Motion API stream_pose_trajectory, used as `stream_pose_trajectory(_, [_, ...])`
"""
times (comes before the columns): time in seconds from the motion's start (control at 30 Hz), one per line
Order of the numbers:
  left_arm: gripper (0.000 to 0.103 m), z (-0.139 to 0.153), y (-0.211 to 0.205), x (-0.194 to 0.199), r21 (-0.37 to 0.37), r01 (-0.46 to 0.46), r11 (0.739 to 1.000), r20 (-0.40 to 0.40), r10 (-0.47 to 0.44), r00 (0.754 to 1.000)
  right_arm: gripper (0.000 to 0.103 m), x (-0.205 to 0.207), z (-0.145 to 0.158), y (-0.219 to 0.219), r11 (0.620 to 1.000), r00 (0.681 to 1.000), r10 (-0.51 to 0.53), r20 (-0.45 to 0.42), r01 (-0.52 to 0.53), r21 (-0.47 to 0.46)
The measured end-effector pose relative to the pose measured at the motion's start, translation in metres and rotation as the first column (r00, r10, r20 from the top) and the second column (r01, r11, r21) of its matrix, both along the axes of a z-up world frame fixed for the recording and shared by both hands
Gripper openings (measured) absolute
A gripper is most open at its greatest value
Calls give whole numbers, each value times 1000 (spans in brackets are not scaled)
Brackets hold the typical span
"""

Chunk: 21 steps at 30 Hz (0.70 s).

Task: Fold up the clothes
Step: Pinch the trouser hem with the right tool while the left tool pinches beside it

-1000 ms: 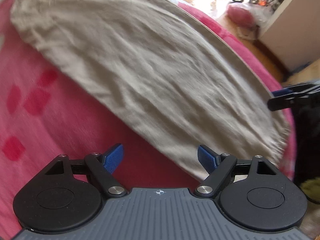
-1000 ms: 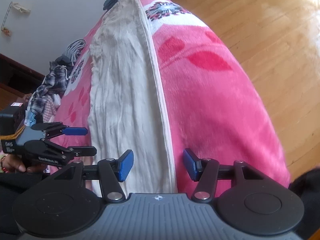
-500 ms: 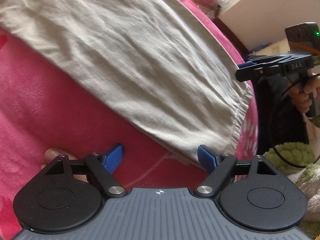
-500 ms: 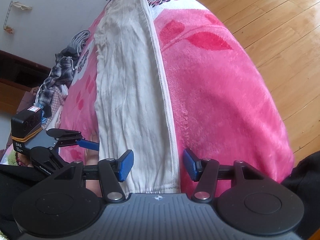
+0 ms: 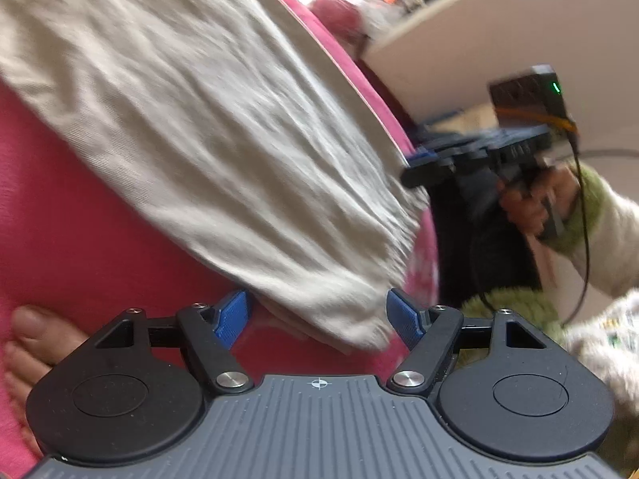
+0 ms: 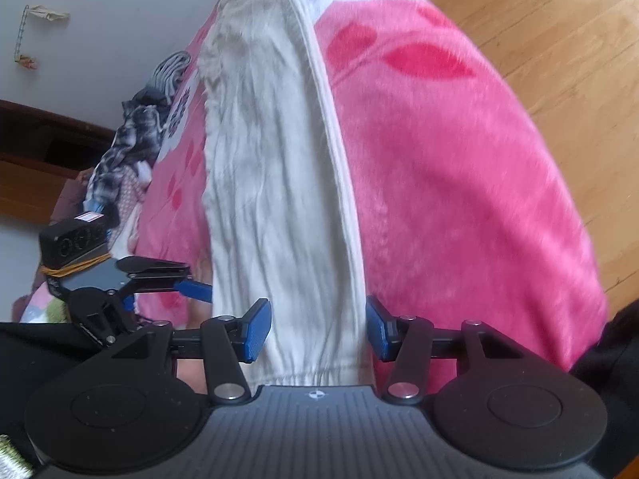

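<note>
The left gripper [image 5: 319, 315] is standing unclenched, its blue pads [image 5: 231, 315] having just been closing around the near corner of the long beige wrinkled cloth garment [image 5: 207, 127] without pressing it. The right gripper [image 6: 317, 329] is likewise straddling the garment's gathered hem, its pads apart from the fabric, gripping nothing. The garment is lying stretched lengthwise across the fluffy pink blanket with red leaf shapes [image 6: 459, 183]. Beyond the garment's left edge, a heap of checked clothes [image 6: 124, 151] is resting on the blanket.
</note>
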<state>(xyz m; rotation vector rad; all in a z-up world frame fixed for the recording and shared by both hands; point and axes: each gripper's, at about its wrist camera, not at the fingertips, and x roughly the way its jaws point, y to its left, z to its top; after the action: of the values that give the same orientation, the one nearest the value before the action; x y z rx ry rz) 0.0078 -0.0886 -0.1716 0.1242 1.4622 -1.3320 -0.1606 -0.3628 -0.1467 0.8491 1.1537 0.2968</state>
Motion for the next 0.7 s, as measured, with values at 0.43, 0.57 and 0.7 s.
stream_pose_trajectory(0.43, [66, -16, -7, -4, -46, 61, 997, -115, -66, 991, 49, -1, -5, 4, 994, 997, 69, -47, -65, 86])
stream_pose_trajectory(0.57, [56, -17, 0, 3, -51, 16, 999, -135, -23, 991, 24, -2, -10, 4, 991, 996, 73, -56, -66, 117])
stream_pose_trajectory(0.7, [43, -18, -3, 4, -25, 2, 1000, -122, -5, 992, 24, -4, -16, 7, 990, 994, 75, -76, -65, 126])
